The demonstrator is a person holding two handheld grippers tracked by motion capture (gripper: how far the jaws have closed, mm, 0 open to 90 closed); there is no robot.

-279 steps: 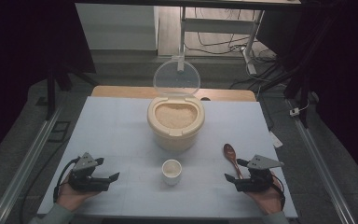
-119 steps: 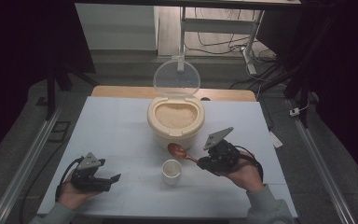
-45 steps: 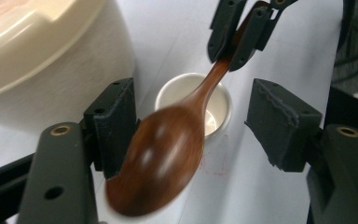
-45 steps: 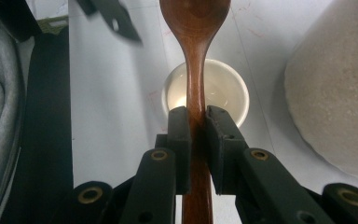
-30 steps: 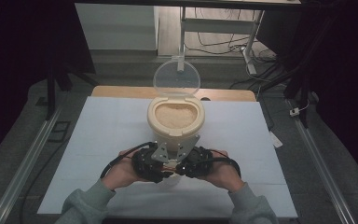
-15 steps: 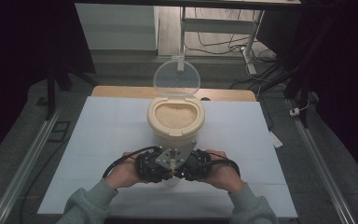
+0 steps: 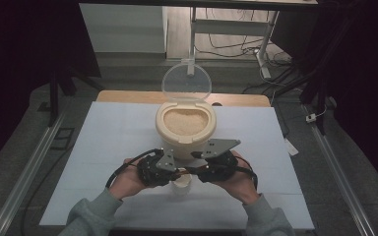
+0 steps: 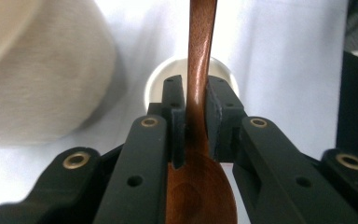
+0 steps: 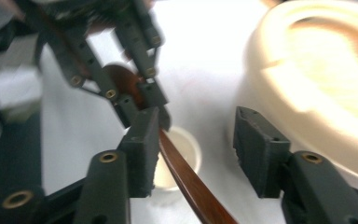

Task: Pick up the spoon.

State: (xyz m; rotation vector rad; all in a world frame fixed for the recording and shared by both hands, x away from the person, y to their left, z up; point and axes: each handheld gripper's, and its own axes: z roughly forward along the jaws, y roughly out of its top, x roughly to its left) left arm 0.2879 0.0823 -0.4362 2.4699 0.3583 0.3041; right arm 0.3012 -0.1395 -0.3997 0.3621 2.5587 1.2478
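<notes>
Clamping the neck of a glossy brown wooden spoon [image 8: 200, 93], the left gripper [image 8: 196, 107] has its black jaws pressed tight on the handle just above the bowl, which lies at 6 o'clock between the jaw arms in the left gripper view. The handle runs up toward 12 o'clock, over a small white round cup [image 8: 165, 84] standing on the pale blue table cover [image 7: 113, 132].

The right gripper [image 9: 193, 144] has its jaws spread, having just been opening; the spoon's handle [image 9: 191, 186] lies between them, close against the jaw at 9 o'clock and well clear of the one at 3 o'clock.

In the high view both hands meet near the table's front edge, the left gripper [image 7: 174, 172] at 9 o'clock of the cup [image 7: 181, 184] and the right gripper [image 7: 197, 170] at 3 o'clock. The cream round plastic rice container [image 7: 185, 125], full of pale grains, stands just behind them at 12 o'clock, its clear round lid [image 7: 186, 83] tipped upright.
</notes>
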